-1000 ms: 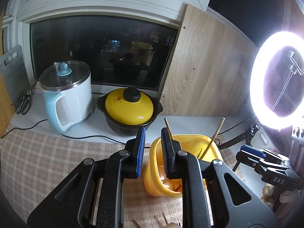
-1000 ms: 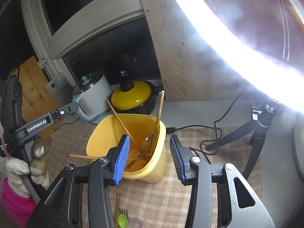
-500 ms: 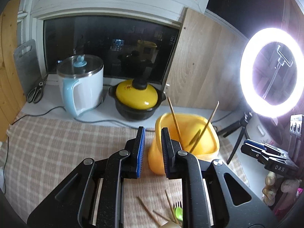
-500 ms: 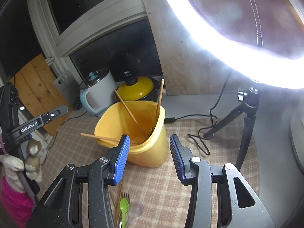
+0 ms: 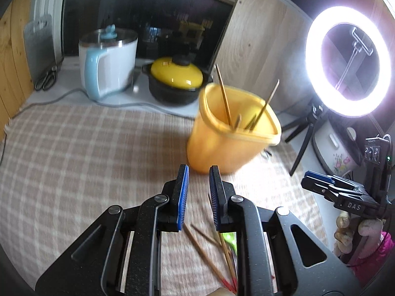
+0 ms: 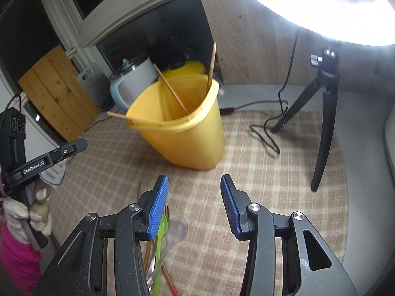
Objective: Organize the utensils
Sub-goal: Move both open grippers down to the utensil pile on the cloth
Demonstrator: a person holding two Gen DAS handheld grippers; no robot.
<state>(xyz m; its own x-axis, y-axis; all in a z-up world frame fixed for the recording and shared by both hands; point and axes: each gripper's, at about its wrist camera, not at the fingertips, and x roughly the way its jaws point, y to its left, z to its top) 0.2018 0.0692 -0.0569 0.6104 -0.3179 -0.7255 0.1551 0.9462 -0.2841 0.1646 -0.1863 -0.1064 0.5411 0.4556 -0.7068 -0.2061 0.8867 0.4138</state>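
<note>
Both grippers had pulled back from the tall yellow plastic tub (image 6: 184, 133), the left gripper (image 5: 198, 192) gapped narrowly, the right gripper (image 6: 195, 203) spread wide, both holding nothing.

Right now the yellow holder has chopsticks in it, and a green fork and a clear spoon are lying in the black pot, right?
Not quite. The green fork and clear spoon lie on the checked cloth, as the right wrist view shows. The yellow holder does hold chopsticks.
</note>
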